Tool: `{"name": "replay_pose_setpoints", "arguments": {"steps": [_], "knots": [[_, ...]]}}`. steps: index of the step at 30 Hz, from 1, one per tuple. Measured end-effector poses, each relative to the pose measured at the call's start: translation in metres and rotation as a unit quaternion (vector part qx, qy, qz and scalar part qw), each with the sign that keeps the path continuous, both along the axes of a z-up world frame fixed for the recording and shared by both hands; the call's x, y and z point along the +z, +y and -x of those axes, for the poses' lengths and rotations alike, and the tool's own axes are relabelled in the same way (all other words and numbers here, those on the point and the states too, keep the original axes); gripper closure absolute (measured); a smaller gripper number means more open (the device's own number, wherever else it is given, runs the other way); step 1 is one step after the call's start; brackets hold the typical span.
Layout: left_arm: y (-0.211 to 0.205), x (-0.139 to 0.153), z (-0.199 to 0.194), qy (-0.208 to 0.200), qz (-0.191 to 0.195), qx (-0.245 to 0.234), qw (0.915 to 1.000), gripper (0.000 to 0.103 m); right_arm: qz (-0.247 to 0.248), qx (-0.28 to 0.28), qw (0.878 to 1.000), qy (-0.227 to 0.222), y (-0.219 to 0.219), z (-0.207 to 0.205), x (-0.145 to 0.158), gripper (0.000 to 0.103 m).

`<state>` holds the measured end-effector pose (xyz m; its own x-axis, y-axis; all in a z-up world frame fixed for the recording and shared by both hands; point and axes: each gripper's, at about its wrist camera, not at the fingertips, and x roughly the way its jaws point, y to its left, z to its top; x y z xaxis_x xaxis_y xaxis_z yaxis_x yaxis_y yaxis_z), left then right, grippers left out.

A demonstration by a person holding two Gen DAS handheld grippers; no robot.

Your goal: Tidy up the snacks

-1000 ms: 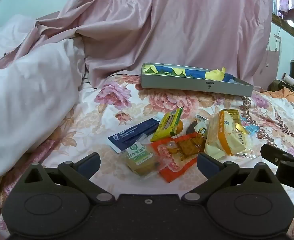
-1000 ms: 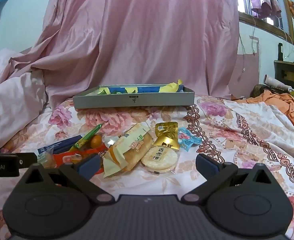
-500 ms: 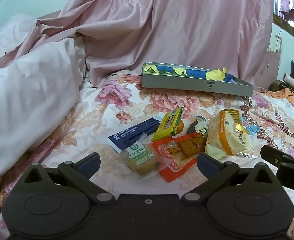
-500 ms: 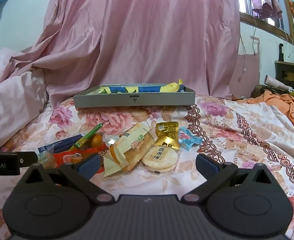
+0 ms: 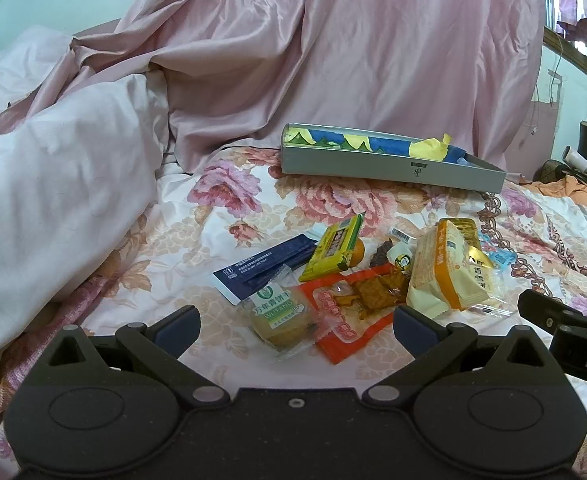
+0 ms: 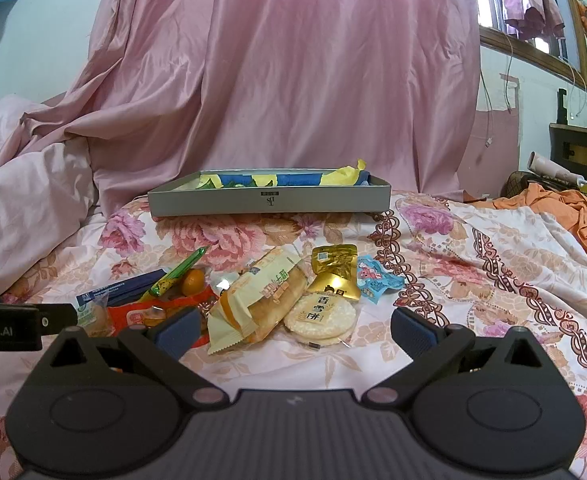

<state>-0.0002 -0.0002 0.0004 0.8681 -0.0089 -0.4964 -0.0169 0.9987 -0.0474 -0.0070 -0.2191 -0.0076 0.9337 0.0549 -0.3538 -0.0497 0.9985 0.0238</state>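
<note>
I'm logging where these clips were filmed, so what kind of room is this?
Most likely a bedroom: the snacks lie on a floral bedsheet, a rumpled pale pink duvet is bunched alongside, and a pink satin drape hangs behind.

Bed (image 6: 473,264), floral cover. Lying on it:
- grey tray (image 6: 269,202) at the far side, before the pink drape (image 6: 293,80)
- snack heap nearer: navy sachet (image 5: 265,270), green-label cake (image 5: 281,316), orange-red packet (image 5: 353,308), yellow bar (image 5: 335,250), bread pack (image 6: 259,300), round rice cracker (image 6: 320,316), gold packet (image 6: 333,266), blue candy (image 6: 375,278)
- white duvet (image 5: 53,200) at left
- orange cloth (image 6: 553,208) at right
</note>
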Motion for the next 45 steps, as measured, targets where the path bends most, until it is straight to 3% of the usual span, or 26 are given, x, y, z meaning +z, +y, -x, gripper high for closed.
{"name": "replay_pose_setpoints", "arguments": {"steps": [36, 45], "knots": [[-0.007, -0.003, 0.0, 0.011, 0.008, -0.006, 0.9999, 0.001, 0.003, 0.006, 1.0, -0.005, 0.002, 0.002, 0.002, 0.0], [0.002, -0.007, -0.011, 0.033, 0.017, 0.002, 0.9993, 0.001, 0.006, 0.028, 0.999, 0.026, 0.008, -0.005, 0.0, 0.0]]}}
